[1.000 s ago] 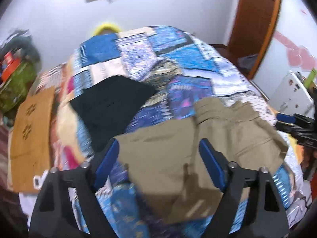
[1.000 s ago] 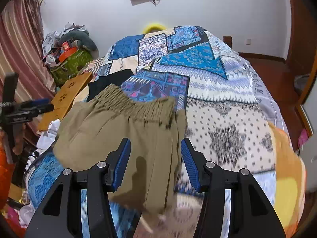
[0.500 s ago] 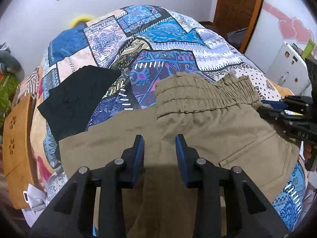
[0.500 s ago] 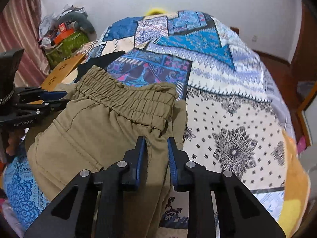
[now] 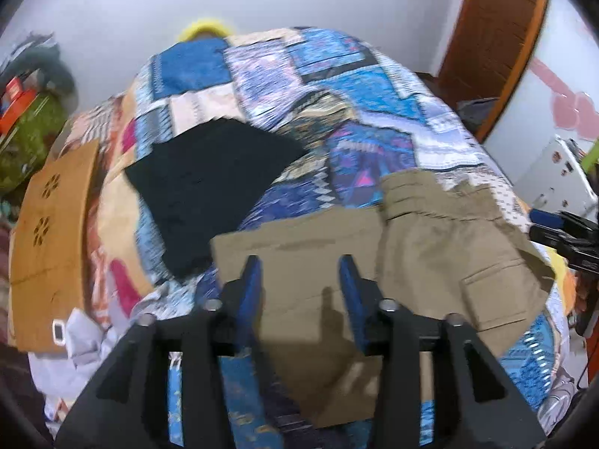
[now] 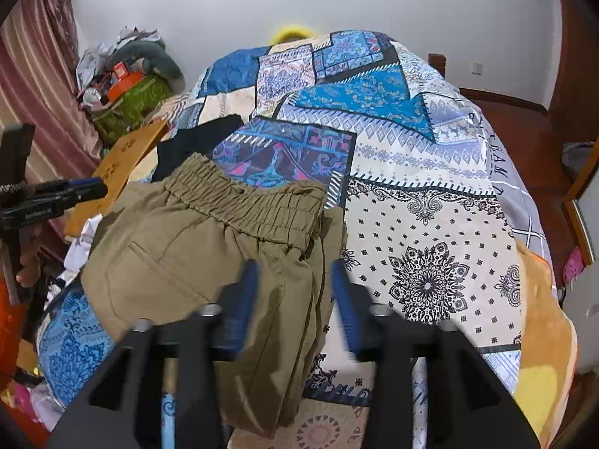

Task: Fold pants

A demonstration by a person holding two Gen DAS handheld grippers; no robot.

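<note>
Khaki pants (image 5: 430,247) lie folded on the patchwork bed cover, waistband toward the far side; they also show in the right wrist view (image 6: 209,247). My left gripper (image 5: 299,277) is open and empty, just above the pants' left folded edge. My right gripper (image 6: 295,284) is open and empty over the pants' right side near the waistband (image 6: 243,202). Each gripper shows at the edge of the other's view.
A black garment (image 5: 213,187) lies on the bed left of the pants. A wooden board (image 5: 52,239) leans at the bed's left edge. A green bag with clutter (image 6: 127,104) stands by the wall. A white appliance (image 5: 554,179) is at the right.
Both grippers closed over the pants half a second ago; now both have opened and pulled back from the cloth. The pants stay lying on the bed.
</note>
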